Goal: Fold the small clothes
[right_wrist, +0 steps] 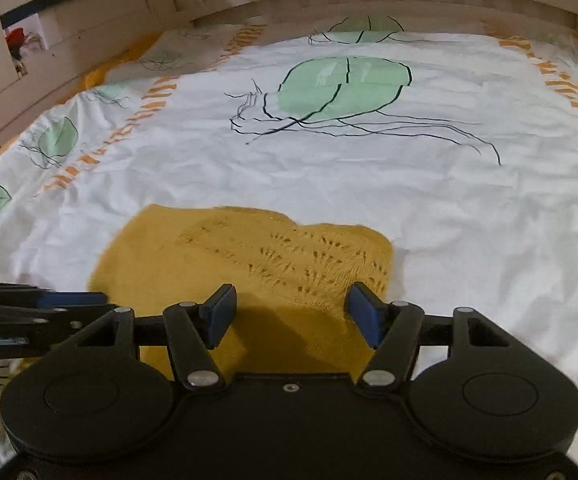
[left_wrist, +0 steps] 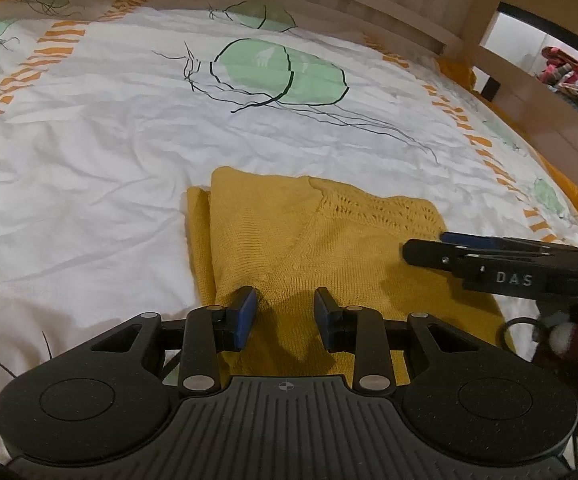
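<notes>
1. Plainly, the yellow knitted garment [left_wrist: 321, 248] lies part-folded on the bedsheet [left_wrist: 89, 152], lower centre of both views, its long axis running toward the lower edge of each frame.
2. Both tools hover over its near end: the left gripper [left_wrist: 285, 316] and the right gripper [right_wrist: 293, 312], jaws parted, holding nothing.
3. Its near hem is hidden beneath the gripper bodies.
4. Whether the pads touch the knit cannot be told.
</notes>
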A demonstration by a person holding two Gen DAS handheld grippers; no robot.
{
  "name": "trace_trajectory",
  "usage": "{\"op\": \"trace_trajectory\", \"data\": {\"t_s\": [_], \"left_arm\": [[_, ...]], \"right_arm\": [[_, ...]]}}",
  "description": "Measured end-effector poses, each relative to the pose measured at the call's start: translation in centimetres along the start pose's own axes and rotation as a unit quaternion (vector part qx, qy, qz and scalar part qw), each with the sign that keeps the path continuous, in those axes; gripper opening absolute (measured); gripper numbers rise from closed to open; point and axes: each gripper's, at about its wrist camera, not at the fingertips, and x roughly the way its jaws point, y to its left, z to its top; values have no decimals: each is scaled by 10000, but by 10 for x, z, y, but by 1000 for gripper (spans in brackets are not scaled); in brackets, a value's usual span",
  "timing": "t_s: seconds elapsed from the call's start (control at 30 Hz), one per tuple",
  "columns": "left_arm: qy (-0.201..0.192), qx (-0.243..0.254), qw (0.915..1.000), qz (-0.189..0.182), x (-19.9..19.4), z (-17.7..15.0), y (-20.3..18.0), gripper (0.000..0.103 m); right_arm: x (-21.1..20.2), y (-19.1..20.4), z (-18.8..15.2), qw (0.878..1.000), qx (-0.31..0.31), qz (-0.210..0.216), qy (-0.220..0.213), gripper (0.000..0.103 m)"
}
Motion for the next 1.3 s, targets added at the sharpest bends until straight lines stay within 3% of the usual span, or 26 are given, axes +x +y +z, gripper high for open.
{"op": "trace_trajectory", "data": {"t_s": [0.13, 0.2, 0.3, 0.4, 0.53, 0.57, 0.8, 1.07, 1.3], "left_arm": [[-44, -27, 10000, 38, -2, 0, -4, 37], [-68, 0, 10000, 60, -5, 1, -7, 42], [-120, 35, 9997, 210, -14, -1, -13, 58], [-283, 39, 9984, 482, -27, -6, -17, 72], [-243, 57, 9968, 765, -42, -12, -22, 96], [-261, 56, 9963, 822, -47, -15, -23, 98], [-228, 22, 9931, 1150, -73, -29, -31, 103], [-59, -95, 9952, 971, -93, -48, -43, 102], [214, -27, 9905, 1360, -102, -57, -60, 102]], "right_arm": [[-7, 4, -2, 9998, -163, -65, -43, 70], [-13, 5, -1, 9997, -159, -92, -127, 79], [-25, 7, 1, 9992, -62, -222, -335, 94], [-44, 7, -2, 9974, 171, -386, -580, 101], [-72, 6, -11, 9945, 512, -503, -763, 102], [-80, 6, -14, 9936, 608, -516, -803, 102], [-111, 13, -28, 9911, 895, -588, -794, 103], [-130, 20, -50, 9893, 1101, -807, -517, 103], [-140, 19, -70, 9893, 1250, -732, -187, 103]]}}
